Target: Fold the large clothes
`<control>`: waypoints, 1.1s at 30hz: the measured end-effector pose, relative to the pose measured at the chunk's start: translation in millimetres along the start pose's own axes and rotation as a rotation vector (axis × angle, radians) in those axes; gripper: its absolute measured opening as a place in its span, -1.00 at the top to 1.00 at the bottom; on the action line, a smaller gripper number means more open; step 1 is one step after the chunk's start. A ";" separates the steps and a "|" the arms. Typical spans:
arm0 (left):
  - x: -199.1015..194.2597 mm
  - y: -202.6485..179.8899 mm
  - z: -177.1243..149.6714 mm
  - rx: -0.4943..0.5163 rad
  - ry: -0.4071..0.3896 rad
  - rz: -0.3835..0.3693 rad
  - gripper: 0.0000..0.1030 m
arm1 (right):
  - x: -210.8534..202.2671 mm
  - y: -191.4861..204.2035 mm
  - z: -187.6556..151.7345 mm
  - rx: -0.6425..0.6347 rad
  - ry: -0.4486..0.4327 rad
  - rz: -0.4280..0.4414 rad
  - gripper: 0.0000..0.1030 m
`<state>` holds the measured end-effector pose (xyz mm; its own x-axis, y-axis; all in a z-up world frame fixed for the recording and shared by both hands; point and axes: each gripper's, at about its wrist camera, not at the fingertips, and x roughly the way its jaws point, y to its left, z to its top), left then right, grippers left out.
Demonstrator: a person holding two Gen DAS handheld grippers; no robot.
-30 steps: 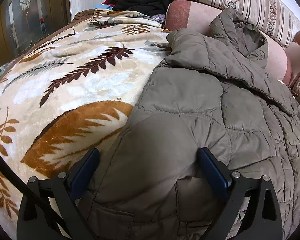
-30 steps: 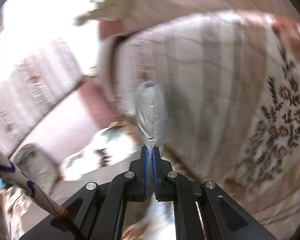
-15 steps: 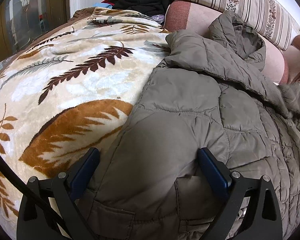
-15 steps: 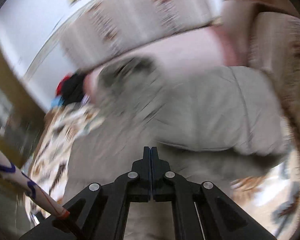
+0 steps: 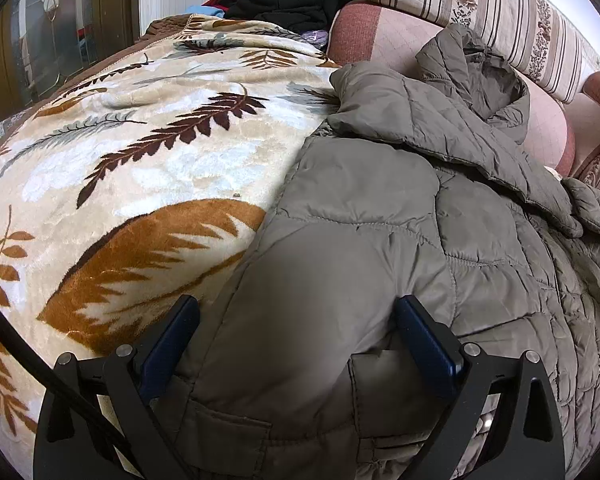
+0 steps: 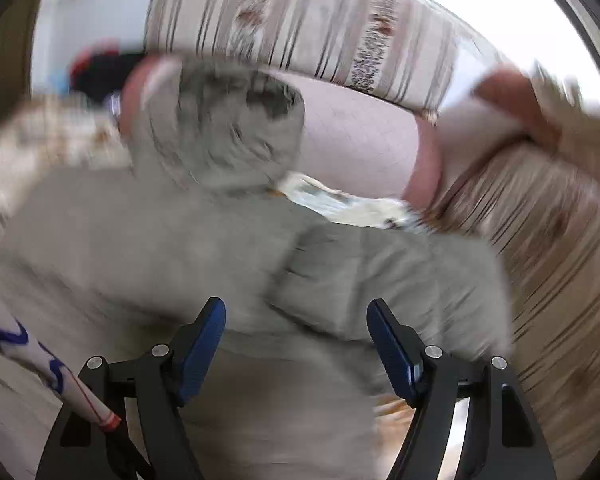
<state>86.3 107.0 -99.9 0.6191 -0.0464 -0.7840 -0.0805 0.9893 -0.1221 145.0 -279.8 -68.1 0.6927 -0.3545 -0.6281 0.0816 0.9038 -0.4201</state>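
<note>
A large olive-grey quilted hooded jacket lies spread on a sofa, its hood toward the back cushions. One sleeve is folded across the chest, and another sleeve end lies over the right side. My left gripper is open, its jaws wide apart over the jacket's lower front near a pocket. In the blurred right wrist view the jacket fills the middle with the folded sleeve on top. My right gripper is open and empty just above it.
A cream blanket with brown leaf prints covers the seat left of the jacket. Striped back cushions and a pink cushion stand behind. Dark and red clothes are piled at the far end. A striped armrest rises at right.
My right gripper was shut on a sleeve, swung it over onto the jacket, then opened and let it go. The sleeve end now lies on the jacket's right side. My left gripper stayed put.
</note>
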 end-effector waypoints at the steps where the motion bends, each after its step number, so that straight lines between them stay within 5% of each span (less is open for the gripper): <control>1: 0.0 0.1 0.0 0.000 0.000 0.000 -0.91 | 11.1 0.9 -1.4 -0.059 0.021 -0.040 -0.50; 5: 0.4 -0.9 0.0 0.001 0.002 0.000 -0.91 | 64.8 -13.3 -10.9 -0.143 0.105 -0.175 -0.44; 8: 1.3 -0.4 0.3 0.002 0.004 0.002 -0.92 | 90.6 -29.8 -12.2 -0.067 0.177 -0.140 0.62; 9: 1.9 -0.8 0.4 0.004 0.005 0.004 -0.92 | 93.7 -35.7 -11.6 -0.031 0.186 -0.125 0.80; 13: 2.3 -1.0 0.7 0.003 0.006 0.004 -0.93 | 66.5 -70.1 -1.4 0.172 0.127 -0.047 0.85; 18: 2.0 -0.9 0.6 0.003 0.006 0.003 -0.93 | 13.5 -88.6 18.8 0.407 0.024 0.203 0.85; 26: -18.7 10.6 4.1 -0.053 -0.054 -0.072 -0.92 | -2.0 36.1 21.8 0.402 0.090 0.666 0.86; 30: -46.1 4.8 13.4 -0.040 -0.103 -0.103 -0.92 | -0.9 116.0 12.9 0.268 0.138 0.732 0.84; 32: -56.3 -4.2 22.5 -0.012 -0.105 -0.138 -0.92 | 0.1 136.2 8.7 0.220 0.146 0.718 0.73; 33: -59.8 -8.7 26.9 -0.002 -0.107 -0.150 -0.92 | -4.3 141.8 7.0 0.192 0.130 0.708 0.52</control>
<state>71.0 104.9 -35.6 0.7038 -0.1780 -0.6877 0.0174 0.9721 -0.2337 158.6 -148.5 -120.4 0.5366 0.3136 -0.7834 -0.2205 0.9482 0.2285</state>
